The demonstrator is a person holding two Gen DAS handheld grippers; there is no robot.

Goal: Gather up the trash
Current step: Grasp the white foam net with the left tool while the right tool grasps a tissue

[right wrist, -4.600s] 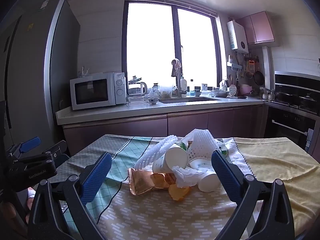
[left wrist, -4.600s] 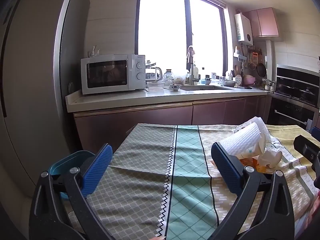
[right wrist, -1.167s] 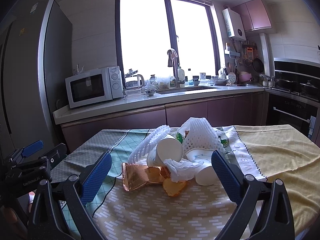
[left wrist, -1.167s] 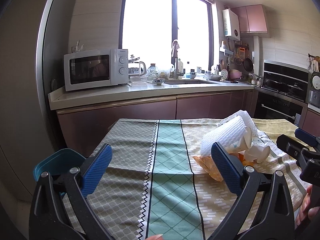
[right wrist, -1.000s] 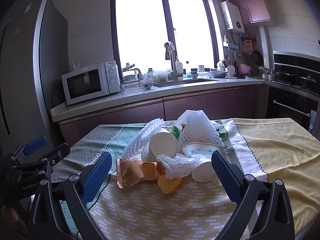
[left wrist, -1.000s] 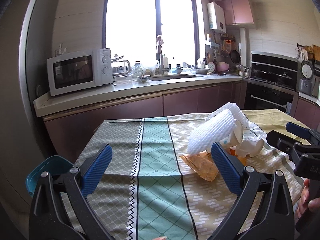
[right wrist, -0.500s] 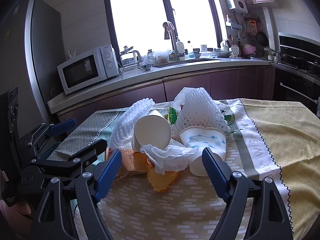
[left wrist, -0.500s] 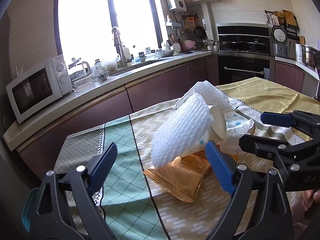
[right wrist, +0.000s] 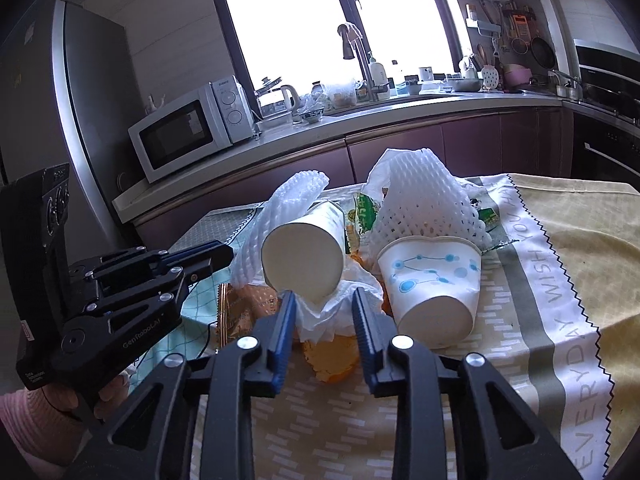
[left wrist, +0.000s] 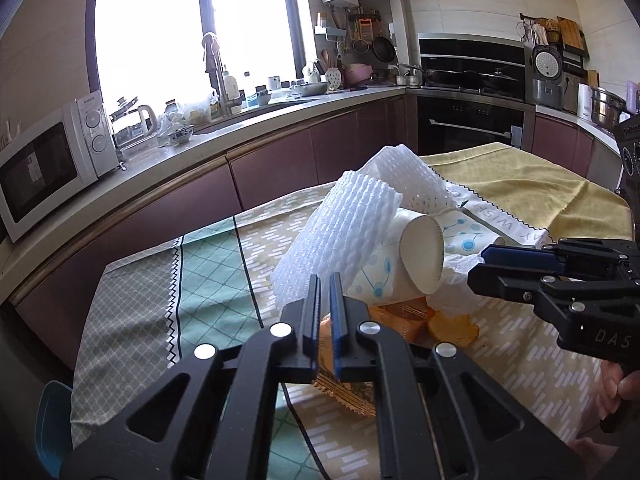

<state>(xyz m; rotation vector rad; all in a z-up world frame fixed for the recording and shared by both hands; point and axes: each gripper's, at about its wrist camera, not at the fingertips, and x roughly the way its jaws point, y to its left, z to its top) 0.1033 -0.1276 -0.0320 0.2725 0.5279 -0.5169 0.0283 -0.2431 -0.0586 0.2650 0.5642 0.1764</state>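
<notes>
I log the trash pile near the middle of the patterned tablecloth [right wrist: 560,280], left to right.

1. My left gripper [left wrist: 324,312]: fingers nearly together, a slim gap between the pads, over the gold foil snack wrapper [left wrist: 352,396]; whether they pinch it, I cannot tell.
2. White foam fruit-net sleeve [right wrist: 280,216], draped over item 3.
3. Plain white paper cup [right wrist: 308,248], on its side, bottom toward the right camera; its contents are hidden.
4. Crumpled white tissue [right wrist: 332,304], beneath that cup, with my right gripper [right wrist: 324,316] set narrowly around it, pads at either side; contact I cannot confirm.
5. Orange peel scrap [right wrist: 332,356], on the cloth under the tissue.
6. White paper cup with blue dot pattern [right wrist: 432,280], lying tilted with its base toward the right camera; its inside does not show.
7. Second white foam net [right wrist: 424,196], heaped behind it over a green printed wrapper [right wrist: 364,216].
</notes>
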